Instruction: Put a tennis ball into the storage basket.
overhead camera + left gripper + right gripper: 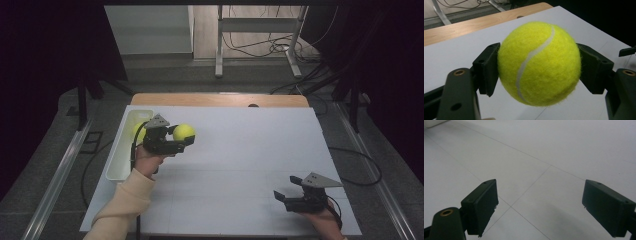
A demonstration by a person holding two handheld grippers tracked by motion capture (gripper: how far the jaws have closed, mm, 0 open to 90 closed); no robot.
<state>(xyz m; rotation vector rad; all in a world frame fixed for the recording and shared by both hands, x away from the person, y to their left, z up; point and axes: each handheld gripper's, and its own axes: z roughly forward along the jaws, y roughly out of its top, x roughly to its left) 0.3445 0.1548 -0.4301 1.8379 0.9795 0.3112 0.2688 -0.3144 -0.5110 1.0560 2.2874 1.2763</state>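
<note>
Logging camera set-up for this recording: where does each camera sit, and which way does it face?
High view: above the person's side, facing forward and down on the white table; forearms and both grippers show.
Left gripper view: rides the left gripper, looking along its jaws, shut on a fuzzy yellow tennis ball.
Right gripper view: rides the right gripper, its open jaws over bare table.
Shared: high and left gripper views both show the held ball.

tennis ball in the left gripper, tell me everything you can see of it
The tennis ball is bright yellow-green and fuzzy like felt, with a curved white seam across its face. It looks whole and round. The left gripper is shut on it, one black pad against each side, holding it above the white table near the white bin.
</note>
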